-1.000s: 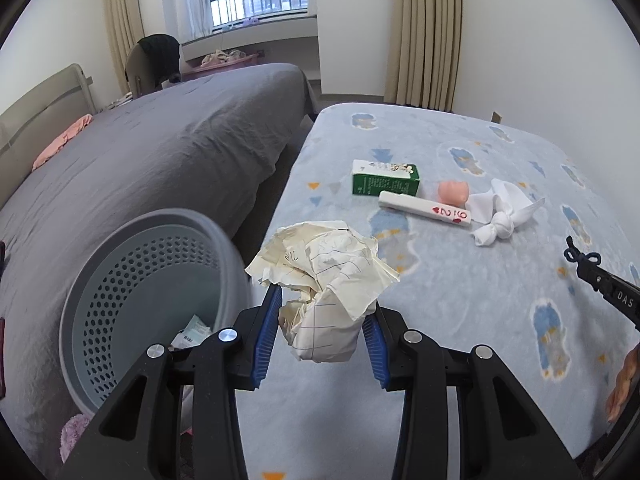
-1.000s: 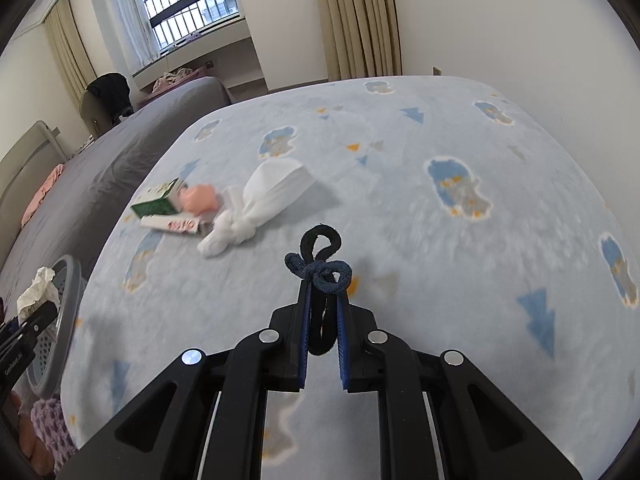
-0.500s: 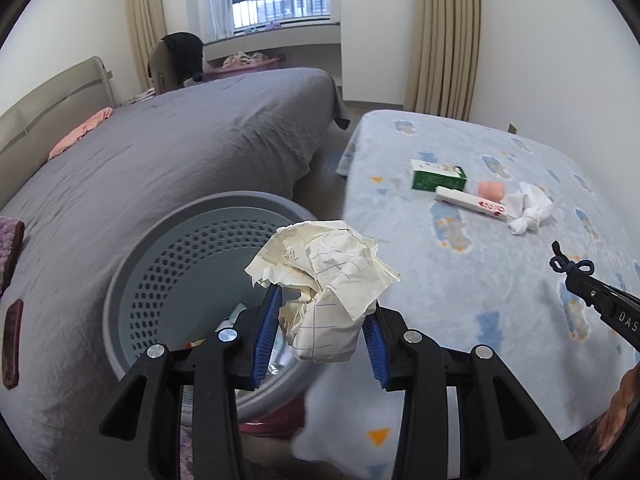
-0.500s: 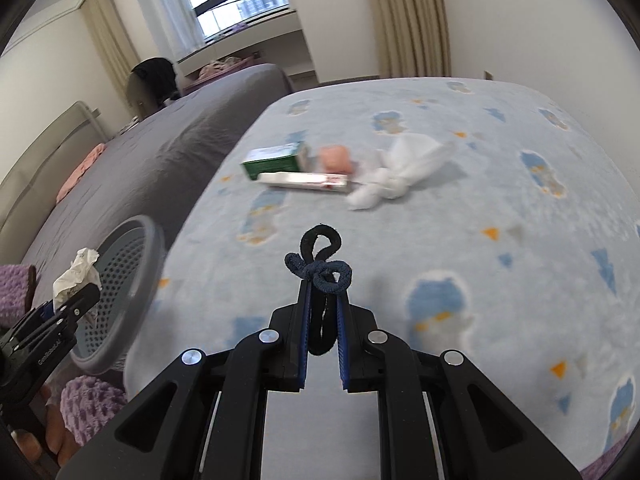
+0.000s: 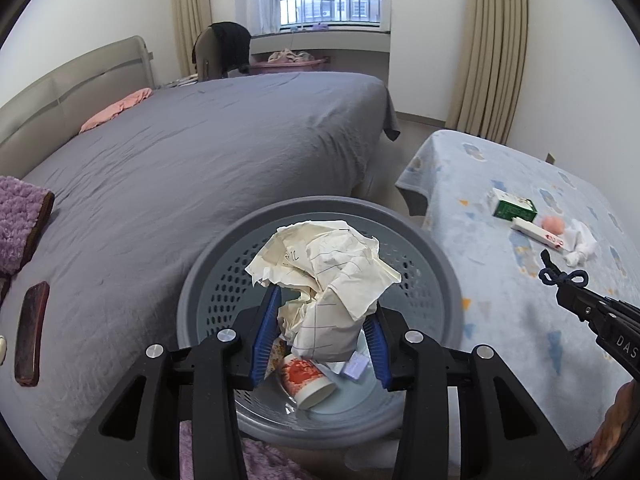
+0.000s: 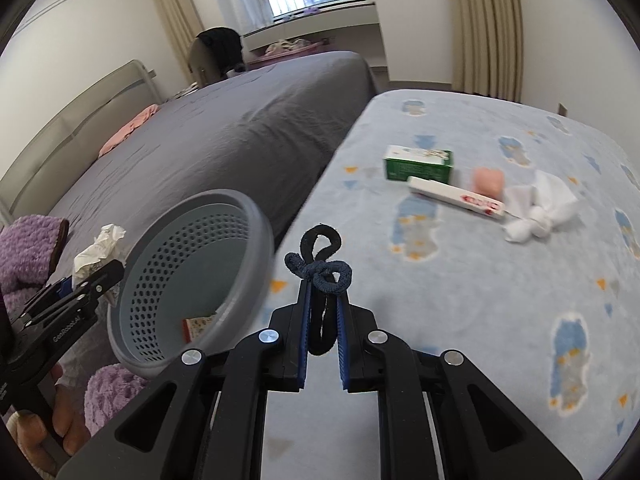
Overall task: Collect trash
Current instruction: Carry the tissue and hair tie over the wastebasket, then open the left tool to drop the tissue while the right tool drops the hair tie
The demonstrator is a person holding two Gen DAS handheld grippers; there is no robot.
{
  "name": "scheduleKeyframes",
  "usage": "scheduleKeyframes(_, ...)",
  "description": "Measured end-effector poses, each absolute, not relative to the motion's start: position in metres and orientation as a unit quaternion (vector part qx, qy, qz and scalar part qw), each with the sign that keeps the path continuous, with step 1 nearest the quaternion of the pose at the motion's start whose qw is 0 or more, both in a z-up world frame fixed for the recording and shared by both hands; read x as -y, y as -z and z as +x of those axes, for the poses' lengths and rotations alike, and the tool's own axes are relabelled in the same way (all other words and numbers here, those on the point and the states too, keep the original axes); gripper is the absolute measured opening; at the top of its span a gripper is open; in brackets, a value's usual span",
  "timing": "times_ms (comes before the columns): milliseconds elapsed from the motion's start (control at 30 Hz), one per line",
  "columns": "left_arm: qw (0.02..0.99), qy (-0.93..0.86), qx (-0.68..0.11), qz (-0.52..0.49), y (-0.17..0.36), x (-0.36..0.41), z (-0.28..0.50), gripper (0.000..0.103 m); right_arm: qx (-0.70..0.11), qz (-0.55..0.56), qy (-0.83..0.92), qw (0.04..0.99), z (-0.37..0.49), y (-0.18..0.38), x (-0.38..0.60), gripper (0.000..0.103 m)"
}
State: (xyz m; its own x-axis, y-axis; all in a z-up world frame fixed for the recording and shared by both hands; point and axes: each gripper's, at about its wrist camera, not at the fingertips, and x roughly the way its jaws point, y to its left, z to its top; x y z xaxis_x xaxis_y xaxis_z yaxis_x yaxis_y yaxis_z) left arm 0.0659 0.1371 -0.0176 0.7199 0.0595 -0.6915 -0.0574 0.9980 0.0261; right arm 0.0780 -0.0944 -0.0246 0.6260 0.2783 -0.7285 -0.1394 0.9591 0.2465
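Observation:
My left gripper (image 5: 320, 312) is shut on a crumpled lined paper ball (image 5: 324, 276) and holds it directly over the grey perforated trash basket (image 5: 208, 264). The basket holds a red-and-white paper cup (image 5: 306, 380) and scraps. My right gripper (image 6: 322, 292) is shut on a dark blue hair tie (image 6: 320, 268) above the blue patterned blanket (image 6: 480, 300), just right of the basket (image 6: 192, 264). A green carton (image 6: 418, 164), a white box (image 6: 456, 198), a pink ball (image 6: 488, 180) and a knotted white cloth (image 6: 540, 212) lie on the blanket.
A large bed with a grey cover (image 5: 200, 168) stands left of the basket. A purple fuzzy item (image 5: 20, 220) and a dark red flat object (image 5: 32, 332) lie on it. A window and curtains are at the back.
My left gripper has carried the paper ball left, from over the blanket to above the basket's opening. My right gripper has followed toward the blanket's left edge, hair tie still held.

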Motion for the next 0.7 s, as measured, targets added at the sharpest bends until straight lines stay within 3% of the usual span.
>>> scheduleKeyframes(433,0.921,-0.051,-0.387,-0.014,0.033,-0.173,0.095,0.042,-0.422,0.052,-0.178,0.887,0.113,0.021,0.022,0.012)
scheduleKeyframes(700,0.920,-0.060,-0.388,-0.018,0.037,-0.184,0.099,0.050,-0.432,0.037,-0.208,0.877,0.125,0.027,-0.005,0.013)
